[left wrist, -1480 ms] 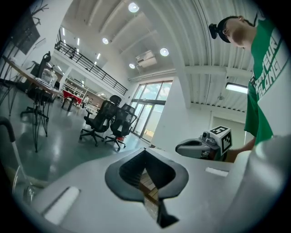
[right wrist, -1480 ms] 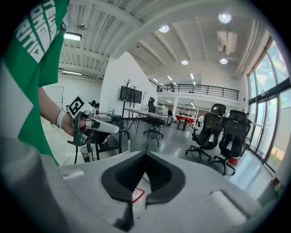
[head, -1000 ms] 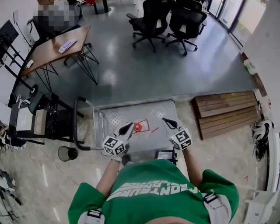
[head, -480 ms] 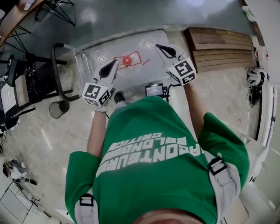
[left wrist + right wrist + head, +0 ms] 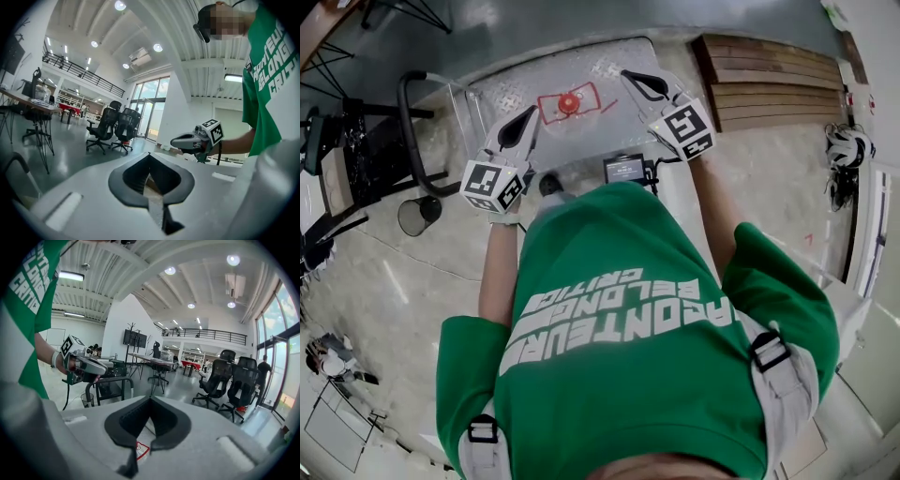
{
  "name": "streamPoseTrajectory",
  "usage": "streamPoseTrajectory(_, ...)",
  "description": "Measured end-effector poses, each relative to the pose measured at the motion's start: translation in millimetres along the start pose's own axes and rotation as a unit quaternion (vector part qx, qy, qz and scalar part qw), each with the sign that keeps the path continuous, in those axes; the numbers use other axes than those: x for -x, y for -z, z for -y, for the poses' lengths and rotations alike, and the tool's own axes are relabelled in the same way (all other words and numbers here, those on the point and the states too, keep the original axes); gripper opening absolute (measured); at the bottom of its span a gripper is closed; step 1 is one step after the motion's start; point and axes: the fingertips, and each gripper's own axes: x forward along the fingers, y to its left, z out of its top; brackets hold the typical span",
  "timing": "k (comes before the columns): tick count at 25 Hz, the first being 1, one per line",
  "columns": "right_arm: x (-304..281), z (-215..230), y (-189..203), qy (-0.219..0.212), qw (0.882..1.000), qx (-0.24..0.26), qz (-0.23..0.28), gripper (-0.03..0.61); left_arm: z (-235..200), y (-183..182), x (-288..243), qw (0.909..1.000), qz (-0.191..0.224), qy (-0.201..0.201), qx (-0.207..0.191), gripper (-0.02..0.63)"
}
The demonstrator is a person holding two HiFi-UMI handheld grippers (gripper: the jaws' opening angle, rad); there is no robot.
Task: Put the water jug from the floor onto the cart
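My view has dipped since a second ago – cart (image 5: 581,141) now at 12 o'clock, both grippers raised toward it. Left gripper (image 5: 527,116) and right gripper (image 5: 633,78): fingers shut, empty. I can't confirm the jug – only a round red cap (image 5: 569,101) inside a red outline on the diamond-plate deck.

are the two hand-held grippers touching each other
Apart. The head view shows the left hand-held gripper and the right hand-held gripper with a stretch of the cart between them.

Cart deck (image 5: 534,80) reachable ahead — handle bar (image 5: 403,131) left, wooden pallet (image 5: 778,84) right
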Motion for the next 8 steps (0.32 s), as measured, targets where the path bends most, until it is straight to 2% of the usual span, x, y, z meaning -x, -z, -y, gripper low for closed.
streamPoseTrajectory(8, -1, -6, 4, -0.007, 1.000, 0.008, -0.006, -0.008, 2, 10, 2, 0.9999, -0.008, 0.000, 0.007, 0.009)
